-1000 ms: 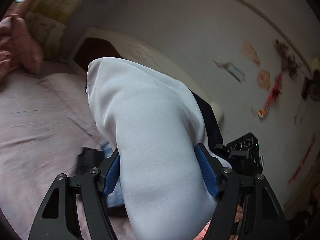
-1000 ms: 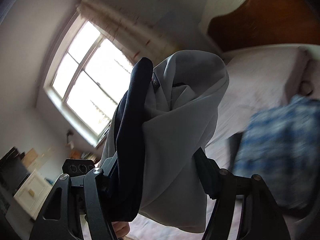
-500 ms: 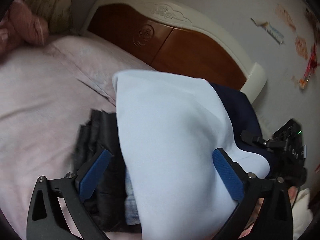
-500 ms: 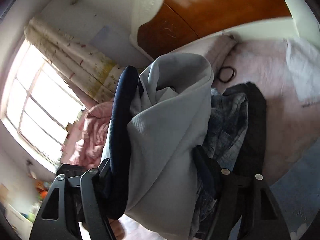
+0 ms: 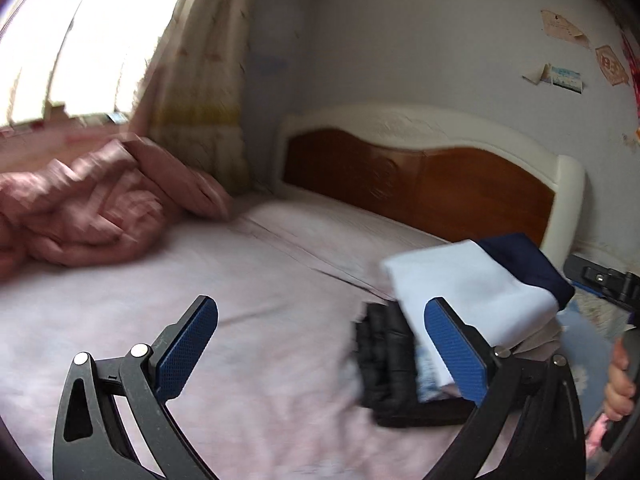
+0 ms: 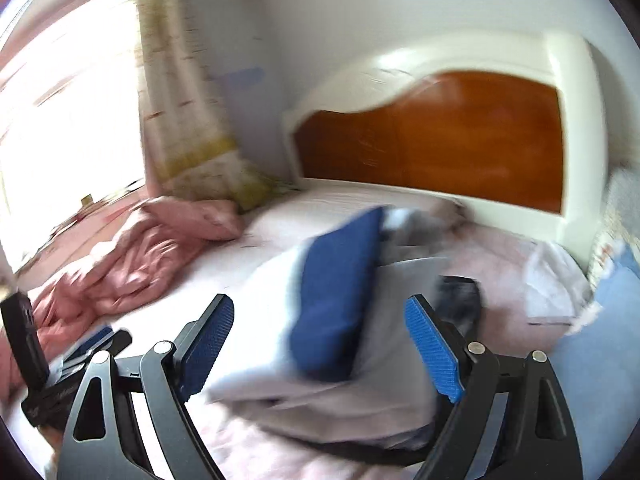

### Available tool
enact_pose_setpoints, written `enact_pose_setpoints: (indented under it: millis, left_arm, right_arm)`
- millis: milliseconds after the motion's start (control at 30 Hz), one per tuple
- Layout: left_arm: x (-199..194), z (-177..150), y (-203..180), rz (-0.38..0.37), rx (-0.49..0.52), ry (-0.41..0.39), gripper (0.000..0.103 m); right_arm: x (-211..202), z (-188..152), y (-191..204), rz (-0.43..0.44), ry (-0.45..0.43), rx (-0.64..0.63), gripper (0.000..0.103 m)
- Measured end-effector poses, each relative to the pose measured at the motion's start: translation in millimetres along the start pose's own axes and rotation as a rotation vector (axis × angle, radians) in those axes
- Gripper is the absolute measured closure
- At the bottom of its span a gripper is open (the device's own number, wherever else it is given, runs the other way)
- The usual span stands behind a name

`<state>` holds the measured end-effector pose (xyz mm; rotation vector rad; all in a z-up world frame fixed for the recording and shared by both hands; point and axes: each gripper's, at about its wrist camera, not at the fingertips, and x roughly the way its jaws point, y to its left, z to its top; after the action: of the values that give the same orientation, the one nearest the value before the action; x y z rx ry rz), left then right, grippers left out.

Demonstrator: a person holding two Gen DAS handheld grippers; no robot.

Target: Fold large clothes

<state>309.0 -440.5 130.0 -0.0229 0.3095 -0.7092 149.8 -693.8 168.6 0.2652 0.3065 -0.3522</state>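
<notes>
The folded white garment (image 5: 460,280) with its navy band lies on a stack of folded clothes, above a black garment (image 5: 384,360), on the pink bed sheet (image 5: 200,272). My left gripper (image 5: 320,308) stands wide open to the left of the stack, nothing between its fingers. In the right wrist view the same white and navy garment (image 6: 336,300) lies blurred between the fingers of my right gripper (image 6: 320,304). Its jaws are opening and the blue pads (image 6: 432,344) stand clear of the cloth. A hand (image 5: 620,380) holds the right gripper's handle.
A crumpled pink quilt (image 5: 100,208) lies at the bed's far left. The wooden headboard (image 5: 440,184) with a white frame closes the back. A curtain (image 5: 200,80) and a bright window are at the left. A white cloth (image 6: 552,280) lies on the bed's right side.
Both grippers held the folded white garment up, then lowered it onto the stack and let go. The left gripper has swung left, clear of it. Both jaws have widened.
</notes>
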Motion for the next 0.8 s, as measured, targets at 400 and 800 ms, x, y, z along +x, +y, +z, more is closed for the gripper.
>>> enact_pose_setpoints:
  millis: [400, 800]
  left_arm:
    - [-73, -77, 81, 0.175, 0.029, -0.125, 0.0]
    - [-58, -122, 71, 0.258, 0.155, -0.12, 0.0]
  right_arm:
    - [-14, -130, 117, 0.028, -0.107, -0.12, 0.0]
    - [34, -173, 108, -0.051, -0.038, -0.038, 0.0]
